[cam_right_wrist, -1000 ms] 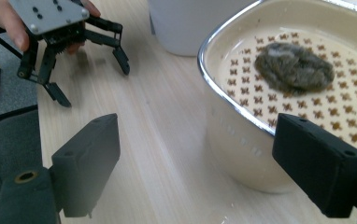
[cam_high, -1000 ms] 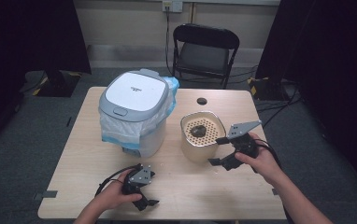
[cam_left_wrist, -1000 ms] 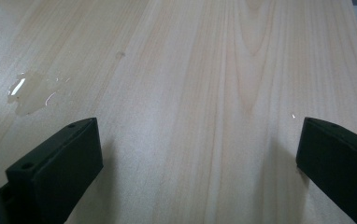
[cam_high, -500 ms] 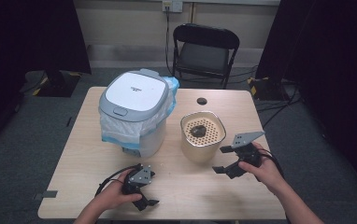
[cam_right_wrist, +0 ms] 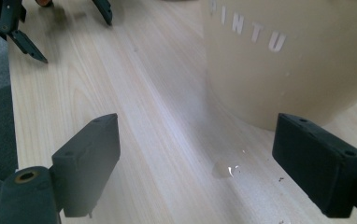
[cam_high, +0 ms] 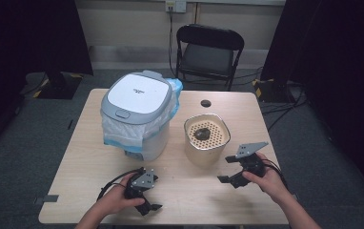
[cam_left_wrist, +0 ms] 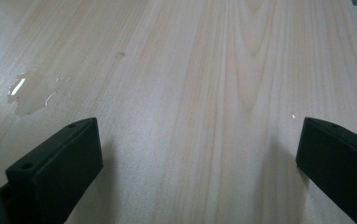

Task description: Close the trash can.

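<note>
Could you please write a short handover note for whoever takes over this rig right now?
Left gripper: open, empty, low over the table at its near edge, with a small wet patch ahead of it.
Right gripper: open, empty, beside the beige perforated container, not touching it.
The container stands upright with a dark lump inside. A lidded white bin with a bag liner is to its left, closed.
Done: nothing is held. Left: probably gripping the container and dealing with its contents.

Beige perforated-top container (cam_high: 207, 138) stands upright on table, dark lump inside.
</note>
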A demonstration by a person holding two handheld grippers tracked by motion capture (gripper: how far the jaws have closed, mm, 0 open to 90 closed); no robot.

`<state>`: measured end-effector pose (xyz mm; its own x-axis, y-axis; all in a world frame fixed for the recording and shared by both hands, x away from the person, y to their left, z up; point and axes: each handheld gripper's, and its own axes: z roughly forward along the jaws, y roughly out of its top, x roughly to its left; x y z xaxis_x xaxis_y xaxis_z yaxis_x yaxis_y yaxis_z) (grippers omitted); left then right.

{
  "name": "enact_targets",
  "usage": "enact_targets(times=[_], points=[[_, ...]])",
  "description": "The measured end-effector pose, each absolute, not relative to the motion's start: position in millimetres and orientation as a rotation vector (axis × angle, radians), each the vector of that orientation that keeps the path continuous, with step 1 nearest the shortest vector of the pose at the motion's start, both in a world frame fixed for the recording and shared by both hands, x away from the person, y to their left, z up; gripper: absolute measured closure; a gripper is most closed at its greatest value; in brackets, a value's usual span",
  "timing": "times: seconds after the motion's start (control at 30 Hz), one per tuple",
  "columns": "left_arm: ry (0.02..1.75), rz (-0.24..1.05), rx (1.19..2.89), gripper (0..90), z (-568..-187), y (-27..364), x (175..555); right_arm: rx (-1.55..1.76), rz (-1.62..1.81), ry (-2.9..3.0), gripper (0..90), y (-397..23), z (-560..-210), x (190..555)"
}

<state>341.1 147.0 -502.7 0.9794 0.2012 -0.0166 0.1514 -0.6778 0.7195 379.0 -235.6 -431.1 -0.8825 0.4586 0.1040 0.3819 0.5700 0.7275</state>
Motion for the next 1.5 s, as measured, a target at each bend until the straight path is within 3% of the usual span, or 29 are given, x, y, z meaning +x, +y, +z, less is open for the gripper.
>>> enact_targets(times=[1.5], points=[[0.244,0.081,2.327,0.0,-502.7,147.0,341.2,0.729,1.143,2.711,14.7,-237.1,-484.0,373.4]])
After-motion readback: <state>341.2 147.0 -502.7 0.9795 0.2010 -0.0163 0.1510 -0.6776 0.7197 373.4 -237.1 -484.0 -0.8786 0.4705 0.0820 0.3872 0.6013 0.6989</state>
